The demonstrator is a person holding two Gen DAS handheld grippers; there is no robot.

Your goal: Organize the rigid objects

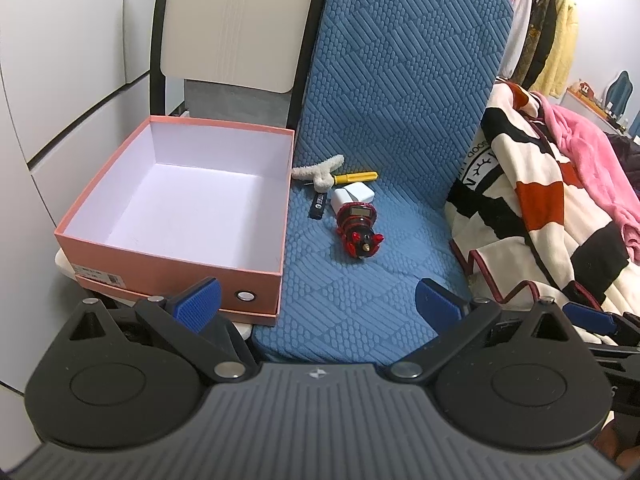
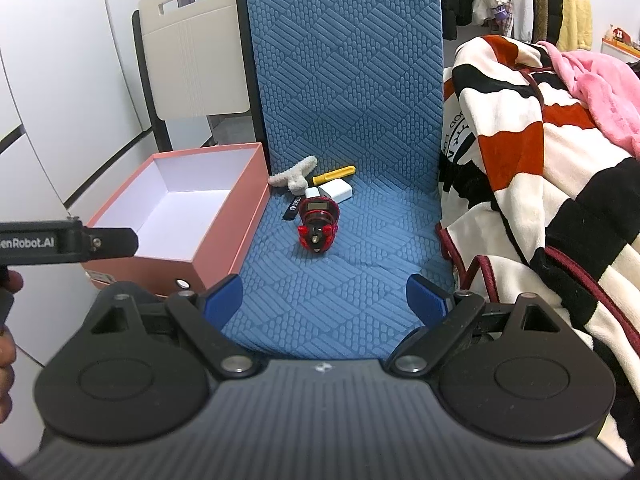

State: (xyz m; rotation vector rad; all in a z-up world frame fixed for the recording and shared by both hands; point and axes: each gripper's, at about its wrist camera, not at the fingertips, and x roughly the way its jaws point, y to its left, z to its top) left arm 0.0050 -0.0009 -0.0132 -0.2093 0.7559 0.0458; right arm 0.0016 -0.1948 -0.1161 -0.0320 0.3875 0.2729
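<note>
On the blue quilted seat cushion [image 1: 360, 280], toward its rear left, we find five items clustered: a red and black toy [image 1: 357, 229] nearest us, a white charger block [image 1: 352, 197] touching it behind, a black stick [image 1: 318, 208] to the left, a yellow-handled tool [image 1: 356, 177] and a fuzzy beige piece [image 1: 316, 172] at the back. An open pink box [image 1: 180, 208], nothing inside, stands just beside the cushion's left edge. Left claw [image 1: 318, 306] and right claw [image 2: 324, 298] both hang over the front edge, jaws apart, holding nothing. A striped blanket [image 2: 540, 160] lies right.
</note>
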